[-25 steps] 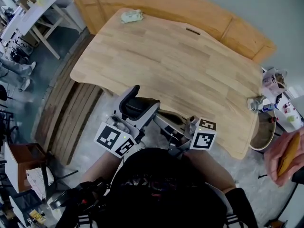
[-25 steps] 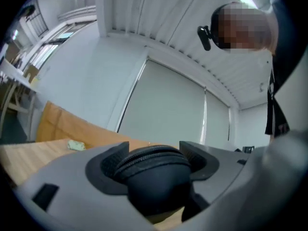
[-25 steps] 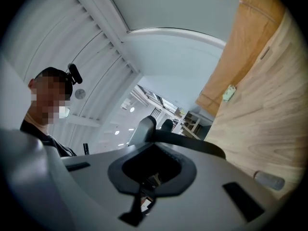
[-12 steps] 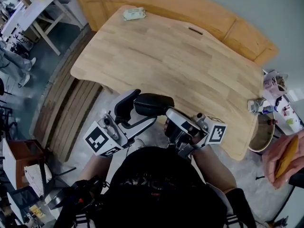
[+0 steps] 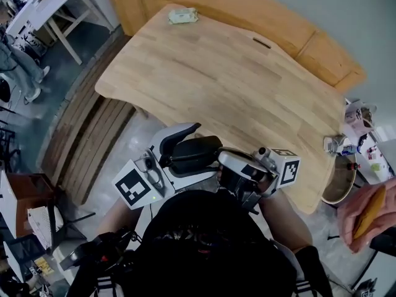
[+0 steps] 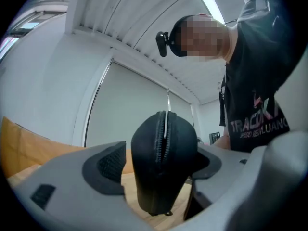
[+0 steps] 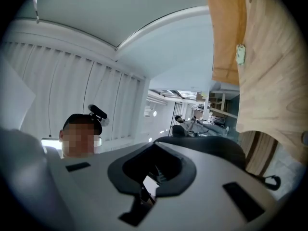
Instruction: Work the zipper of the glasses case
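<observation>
glasses case (image 5: 195, 153) partly hidden, hand (image 5: 365, 218) cropped

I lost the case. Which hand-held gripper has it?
The left hand-held gripper: the case stands between its jaws, which have just been opening; the right one is shut.

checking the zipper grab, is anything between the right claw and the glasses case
Nothing visible: the right claw is shut right against the black glasses case, at its zipper. Whether it pinches anything there is too small to tell.
</observation>
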### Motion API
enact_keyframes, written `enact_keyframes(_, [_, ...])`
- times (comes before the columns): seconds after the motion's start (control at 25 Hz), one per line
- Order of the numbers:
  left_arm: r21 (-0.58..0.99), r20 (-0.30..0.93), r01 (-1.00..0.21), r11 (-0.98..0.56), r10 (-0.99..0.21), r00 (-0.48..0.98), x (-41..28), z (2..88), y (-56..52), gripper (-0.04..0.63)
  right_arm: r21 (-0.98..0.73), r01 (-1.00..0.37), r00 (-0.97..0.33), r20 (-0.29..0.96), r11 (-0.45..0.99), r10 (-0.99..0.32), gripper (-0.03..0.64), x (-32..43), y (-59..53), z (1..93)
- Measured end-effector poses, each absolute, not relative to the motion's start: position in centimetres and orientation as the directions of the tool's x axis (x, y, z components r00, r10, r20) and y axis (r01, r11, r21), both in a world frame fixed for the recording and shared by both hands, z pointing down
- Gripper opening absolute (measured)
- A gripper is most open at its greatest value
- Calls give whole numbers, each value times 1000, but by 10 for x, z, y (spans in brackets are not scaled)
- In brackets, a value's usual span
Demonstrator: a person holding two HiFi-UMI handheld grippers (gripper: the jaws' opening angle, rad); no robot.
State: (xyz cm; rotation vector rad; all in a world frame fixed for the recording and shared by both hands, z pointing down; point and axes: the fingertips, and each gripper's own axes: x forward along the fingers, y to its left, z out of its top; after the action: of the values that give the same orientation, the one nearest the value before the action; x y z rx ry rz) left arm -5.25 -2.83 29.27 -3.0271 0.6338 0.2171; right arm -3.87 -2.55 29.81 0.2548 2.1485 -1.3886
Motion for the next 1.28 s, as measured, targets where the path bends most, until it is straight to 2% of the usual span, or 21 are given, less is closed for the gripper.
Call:
enact_keyframes(0.08, [-16, -134, -389, -921, -384, 914, -51, 293, -26, 369, -777, 460, -817, -560, 430, -136, 15, -40, -25, 298])
enact_keyframes(0.16, [-18, -119, -380, -925, -376, 919, -49, 294, -25, 308, -778, 466, -815, -563, 421, -138, 14, -39, -26, 298])
enact_keyframes(0.28, [-36, -72, -384, -923, -381, 922, -47, 301, -25, 302, -795, 429, -842, -524, 428, -129, 14, -40, -26, 302])
enact_keyframes(0.36, [-84, 9, -390, -917, -392, 920, -48, 314, -25, 299, -814, 369, -876, -466, 448, -125, 14, -41, -27, 307])
enact_keyframes(0.48, [-251, 190, -372, -893, -423, 886, -48, 338, -28, 291, -830, 217, -931, -334, 513, -146, 14, -42, -30, 317])
enact_keyframes(0.56, [-354, 235, -389, -850, -484, 843, -46, 347, -35, 285, -809, 97, -956, -237, 579, -171, 14, -43, -32, 323])
enact_keyframes(0.72, [-541, 336, -375, -753, -603, 724, -45, 367, -48, 281, -690, -77, -977, -93, 720, -194, 14, -51, -24, 324])
enact_keyframes(0.96, [-635, 444, -300, -711, -655, 612, -50, 389, -58, 281, -437, -284, -959, 137, 853, -250, 14, -73, -10, 331])
enact_keyframes(1.28, [-725, 521, -167, -668, -690, 502, -52, 412, -59, 281, -274, -367, -908, 311, 889, -279, 14, -87, -1, 353])
